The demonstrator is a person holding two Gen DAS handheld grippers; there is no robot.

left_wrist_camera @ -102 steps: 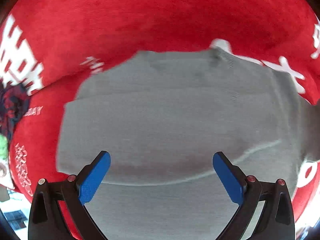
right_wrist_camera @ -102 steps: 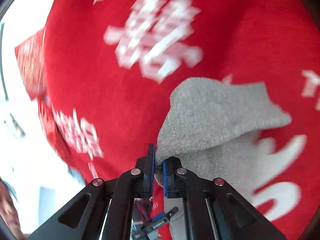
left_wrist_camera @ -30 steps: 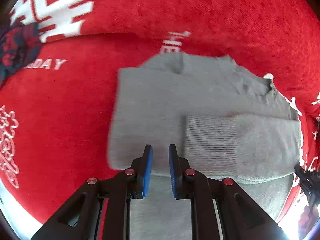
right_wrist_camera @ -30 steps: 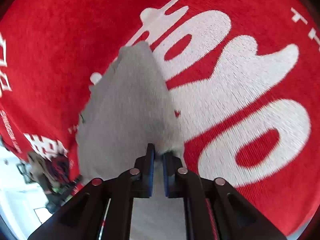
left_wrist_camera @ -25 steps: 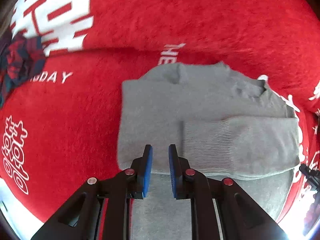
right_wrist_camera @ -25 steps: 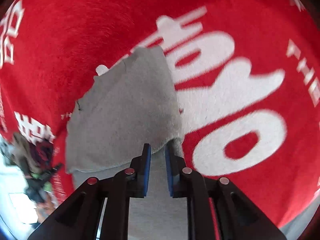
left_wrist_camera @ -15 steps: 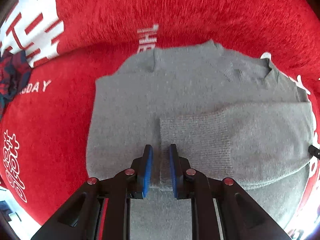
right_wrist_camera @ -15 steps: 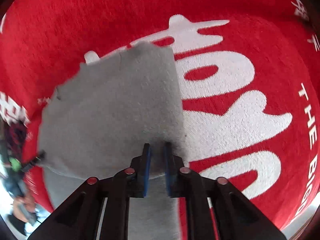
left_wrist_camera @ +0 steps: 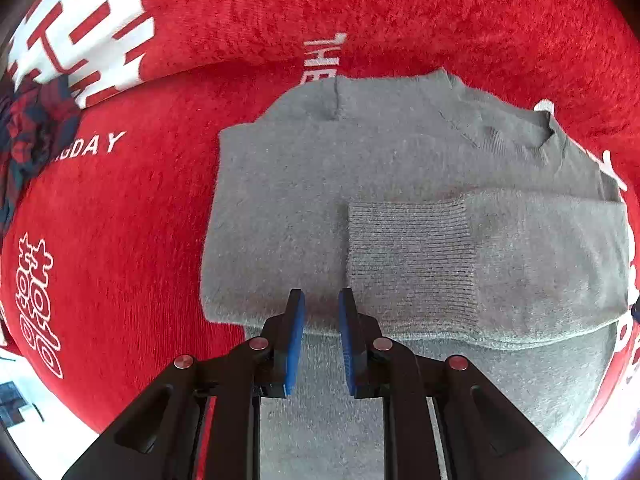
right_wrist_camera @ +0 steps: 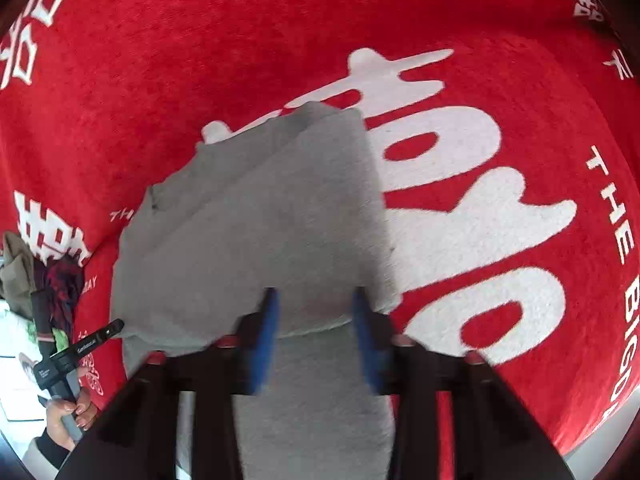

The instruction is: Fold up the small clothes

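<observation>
Red blanket (left_wrist_camera: 120, 220) supports our grey sweater (left_wrist_camera: 400, 168); sleeve (left_wrist_camera: 500, 256) folded across to narrow it; left gripper (left_wrist_camera: 320, 312) slightly parted, right gripper (right_wrist_camera: 314, 312) spread, both empty.

Grey sweater (left_wrist_camera: 400, 184); red, white-lettered blanket (left_wrist_camera: 132, 208)

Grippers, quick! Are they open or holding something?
Left gripper: nearly closed, holding nothing, above the sweater.
Right gripper: open, holding nothing.
</observation>
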